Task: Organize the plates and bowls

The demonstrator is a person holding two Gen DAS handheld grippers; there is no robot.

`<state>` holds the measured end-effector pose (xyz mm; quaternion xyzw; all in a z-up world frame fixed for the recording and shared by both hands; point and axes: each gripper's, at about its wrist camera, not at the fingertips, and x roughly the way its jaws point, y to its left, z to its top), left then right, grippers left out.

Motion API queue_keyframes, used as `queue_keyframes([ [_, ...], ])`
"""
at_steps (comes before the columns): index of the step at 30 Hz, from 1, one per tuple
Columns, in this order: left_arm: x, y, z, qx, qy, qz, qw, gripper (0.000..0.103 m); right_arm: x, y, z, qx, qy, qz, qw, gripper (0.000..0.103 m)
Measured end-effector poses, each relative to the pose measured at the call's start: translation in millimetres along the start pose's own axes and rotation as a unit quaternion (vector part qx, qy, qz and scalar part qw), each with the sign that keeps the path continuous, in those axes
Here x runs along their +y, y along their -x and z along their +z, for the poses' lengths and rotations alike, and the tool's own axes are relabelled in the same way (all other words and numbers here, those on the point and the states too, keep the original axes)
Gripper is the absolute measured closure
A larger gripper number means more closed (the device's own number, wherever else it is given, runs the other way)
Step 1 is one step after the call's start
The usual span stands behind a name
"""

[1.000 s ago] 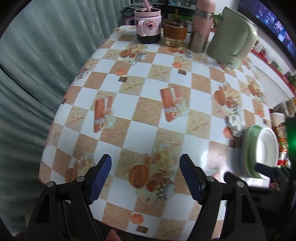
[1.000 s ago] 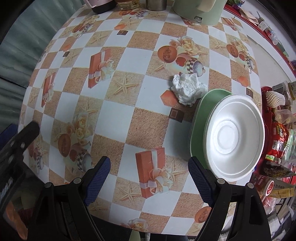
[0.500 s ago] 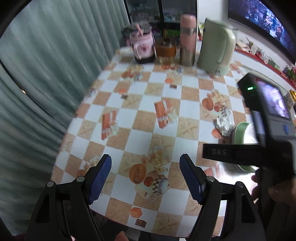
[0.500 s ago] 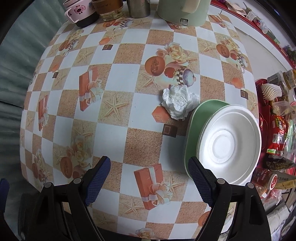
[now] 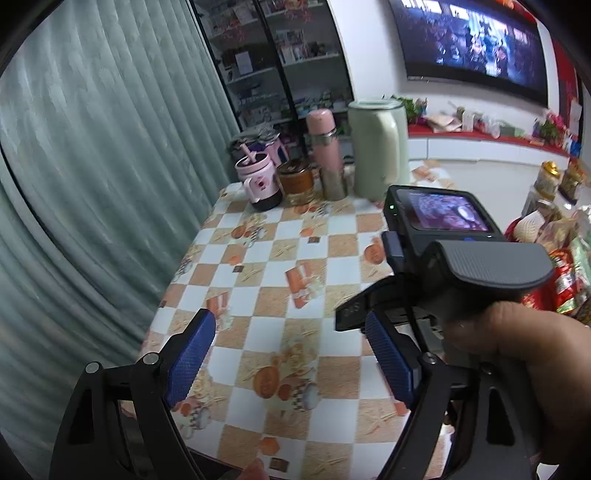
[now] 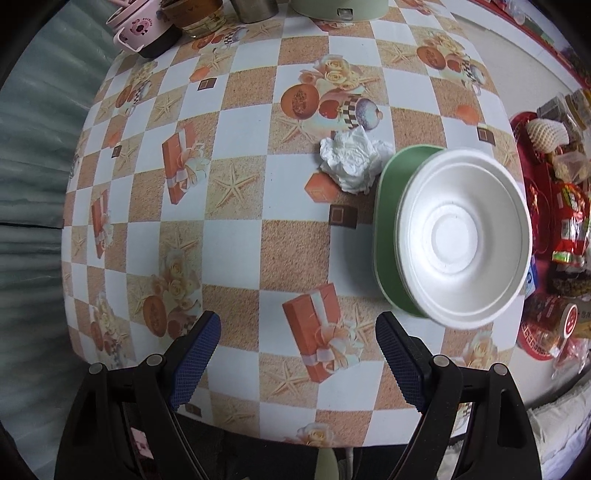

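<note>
Approaching the white bowls (image 6: 461,240) stacked on the green plate (image 6: 386,206) at the table's right edge; both grippers' jaws spread, empty; pinch the rim squarely

Green plate (image 6: 386,206) mostly hidden under white bowls (image 6: 461,236); kettle (image 6: 340,7) and mugs (image 6: 144,29) cut by top edge; right gripper's body (image 5: 454,240) blocks the table's (image 5: 280,295) right side.

Grey-green curtain (image 5: 92,177) left, wall TV (image 5: 469,48), checkered table (image 5: 280,258).

Left view looks level, right downward; both share the table (image 5: 280,302) (image 6: 236,240).
</note>
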<state>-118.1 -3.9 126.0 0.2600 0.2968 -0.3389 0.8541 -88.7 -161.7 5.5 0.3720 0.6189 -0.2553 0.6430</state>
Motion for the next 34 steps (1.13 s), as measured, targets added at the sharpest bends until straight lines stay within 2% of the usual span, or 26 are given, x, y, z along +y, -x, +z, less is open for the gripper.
queue_keyframes([
  [6,-8,13,-1,-0.038,-0.004,-0.002,0.9993,0.017,-17,12,-8,0.004,-0.032,0.017,0.999,0.016],
  [12,-18,30,4,-0.100,-0.030,0.030,0.9941,0.016,-19,25,-12,-0.008,-0.030,0.029,0.999,0.016],
  [19,-18,35,5,-0.117,-0.030,0.028,0.9923,0.016,-23,34,-14,-0.016,-0.037,0.039,0.998,0.016],
  [25,-16,33,6,-0.109,-0.024,0.025,0.9935,0.016,-21,34,-13,-0.011,-0.036,0.036,0.999,0.016],
  [34,-9,19,17,-0.021,-0.024,0.000,0.9995,0.016,-21,23,-11,0.010,-0.052,0.015,0.999,0.016],
])
